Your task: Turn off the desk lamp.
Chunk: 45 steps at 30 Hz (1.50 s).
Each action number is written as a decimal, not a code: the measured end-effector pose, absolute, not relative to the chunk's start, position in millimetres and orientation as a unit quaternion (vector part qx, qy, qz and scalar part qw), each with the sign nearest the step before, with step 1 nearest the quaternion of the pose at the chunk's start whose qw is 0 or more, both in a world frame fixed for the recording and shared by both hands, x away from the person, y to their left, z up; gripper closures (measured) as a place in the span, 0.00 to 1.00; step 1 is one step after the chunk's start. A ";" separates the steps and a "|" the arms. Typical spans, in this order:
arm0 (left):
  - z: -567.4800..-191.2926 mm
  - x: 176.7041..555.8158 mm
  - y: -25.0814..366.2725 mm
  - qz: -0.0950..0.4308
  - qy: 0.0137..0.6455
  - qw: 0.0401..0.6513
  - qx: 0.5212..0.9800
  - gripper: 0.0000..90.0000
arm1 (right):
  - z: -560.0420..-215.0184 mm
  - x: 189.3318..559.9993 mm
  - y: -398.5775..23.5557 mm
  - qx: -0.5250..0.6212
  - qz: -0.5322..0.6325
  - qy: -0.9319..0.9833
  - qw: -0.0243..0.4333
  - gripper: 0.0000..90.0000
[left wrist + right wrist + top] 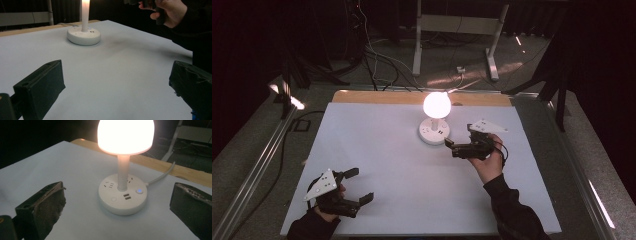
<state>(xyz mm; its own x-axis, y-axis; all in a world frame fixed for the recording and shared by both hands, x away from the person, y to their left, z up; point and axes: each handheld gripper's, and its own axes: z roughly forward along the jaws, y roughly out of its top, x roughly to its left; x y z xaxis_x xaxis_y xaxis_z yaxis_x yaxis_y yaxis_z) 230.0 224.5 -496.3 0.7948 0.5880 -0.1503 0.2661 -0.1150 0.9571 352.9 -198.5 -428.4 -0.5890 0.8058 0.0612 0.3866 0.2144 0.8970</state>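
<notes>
Left gripper (354, 186): nearest the person, low over the front-left of the worktop, jaws wide apart with nothing between them; in the left gripper view both black jaws stand far to either side over bare white surface.
Left hand (326, 200): wraps the gripper's body under its grey three-cornered plate; the dark sleeve is cut off by the bottom edge.
Worktop (387, 160): covered by a white sheet, with a strip of bare wood along the far edge.
Right gripper (451, 146): farther in, right of centre, raised and pointing left toward the lamp base, just beside it and not touching; jaws apart and empty, framing the base in the right gripper view.
Right hand (488, 159): holds that gripper from behind; in the left gripper view it is cut off at the top edge.
Lamp (436, 106): lit, standing upright at the far middle of the worktop; the glowing shade is washed out by glare.
Lamp base (122, 196): round and white, with sockets, two USB ports, a round button and a small blue light.
Cord (162, 175): white, runs from the base over the far edge.
Beyond the worktop: dark floor with cables and a white frame, hard to make out.
</notes>
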 end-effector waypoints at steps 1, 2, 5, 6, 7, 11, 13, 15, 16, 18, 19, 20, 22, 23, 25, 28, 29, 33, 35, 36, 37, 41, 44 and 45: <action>-496.2 230.0 224.7 0.135 0.290 0.598 0.735 0.01 | -428.4 352.9 -198.5 0.398 0.484 0.749 0.217 0.00; -496.0 230.0 224.9 0.134 0.290 0.599 0.734 0.01 | -429.8 354.6 -195.2 0.398 0.479 0.751 0.222 0.04; -495.9 229.9 224.9 0.134 0.290 0.599 0.734 0.01 | -432.0 357.6 -190.6 0.400 0.475 0.751 0.223 0.06; -495.9 229.9 224.9 0.134 0.290 0.599 0.734 0.01 | -432.8 358.6 -189.2 0.402 0.474 0.752 0.221 0.07; -495.9 229.8 224.9 0.134 0.290 0.600 0.734 0.01 | -433.9 359.6 -187.7 0.404 0.472 0.751 0.224 0.08; -495.6 229.9 225.2 0.134 0.289 0.601 0.733 0.01 | -437.7 362.8 -182.9 0.411 0.465 0.751 0.226 0.17; -495.7 229.9 225.3 0.134 0.289 0.600 0.733 0.01 | -438.7 363.8 -181.9 0.411 0.464 0.752 0.225 0.18; -495.6 229.9 225.4 0.134 0.290 0.600 0.733 0.01 | -441.8 365.9 -178.7 0.412 0.460 0.754 0.226 0.25; -495.6 229.9 225.4 0.134 0.290 0.600 0.733 0.01 | -442.8 366.5 -177.7 0.411 0.458 0.755 0.227 0.27; -495.6 229.8 225.3 0.134 0.289 0.601 0.733 0.01 | -443.7 366.8 -176.7 0.409 0.457 0.755 0.231 0.30; -495.6 229.8 225.3 0.134 0.289 0.601 0.733 0.01 | -445.7 368.6 -174.9 0.408 0.454 0.758 0.229 0.34; -495.6 229.9 225.3 0.134 0.289 0.601 0.733 0.01 | -446.8 369.7 -174.1 0.410 0.454 0.757 0.228 0.35; -495.7 230.0 225.3 0.133 0.289 0.601 0.733 0.01 | -449.4 372.9 -172.9 0.413 0.451 0.760 0.221 0.40; -495.7 230.0 225.2 0.133 0.289 0.600 0.734 0.01 | -449.4 372.9 -172.9 0.413 0.451 0.760 0.221 0.40; -495.6 229.8 225.1 0.134 0.289 0.601 0.734 0.01 | -454.6 377.5 -171.2 0.419 0.446 0.760 0.219 0.49; -495.4 229.7 225.4 0.134 0.289 0.601 0.733 0.01 | -459.4 381.2 -168.5 0.428 0.435 0.760 0.226 0.56; -495.4 229.7 225.5 0.134 0.289 0.601 0.733 0.01 | -460.8 382.2 -167.6 0.431 0.432 0.759 0.227 0.59; -495.5 229.8 225.6 0.133 0.289 0.602 0.733 0.01 | -465.7 386.1 -164.7 0.436 0.422 0.762 0.228 0.72; -495.6 229.8 225.5 0.133 0.288 0.602 0.733 0.01 | -467.8 387.0 -162.8 0.435 0.415 0.765 0.229 0.81; -495.6 229.8 225.4 0.133 0.289 0.602 0.733 0.01 | -468.9 387.6 -162.1 0.434 0.412 0.768 0.229 0.85; -495.7 229.9 225.4 0.133 0.288 0.601 0.733 0.01 | -470.0 388.3 -161.0 0.433 0.409 0.770 0.229 0.90; -495.7 229.9 225.5 0.133 0.289 0.602 0.732 0.01 | -473.8 391.9 -159.4 0.435 0.405 0.773 0.221 1.00; -495.8 229.9 225.7 0.132 0.290 0.602 0.732 0.01 | -476.5 394.5 -158.7 0.436 0.408 0.773 0.215 1.00; -495.9 229.9 225.6 0.133 0.290 0.601 0.733 0.01 | -477.3 395.4 -158.4 0.437 0.409 0.772 0.212 1.00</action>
<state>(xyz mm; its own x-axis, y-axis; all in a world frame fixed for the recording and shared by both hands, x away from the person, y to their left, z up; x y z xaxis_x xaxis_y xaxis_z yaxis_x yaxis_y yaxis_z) 229.9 225.6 -495.9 0.7971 0.5840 -0.1535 0.2647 -0.1094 0.9581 395.4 -158.4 -477.3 -0.5283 0.8486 0.0297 0.5012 0.2834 0.8176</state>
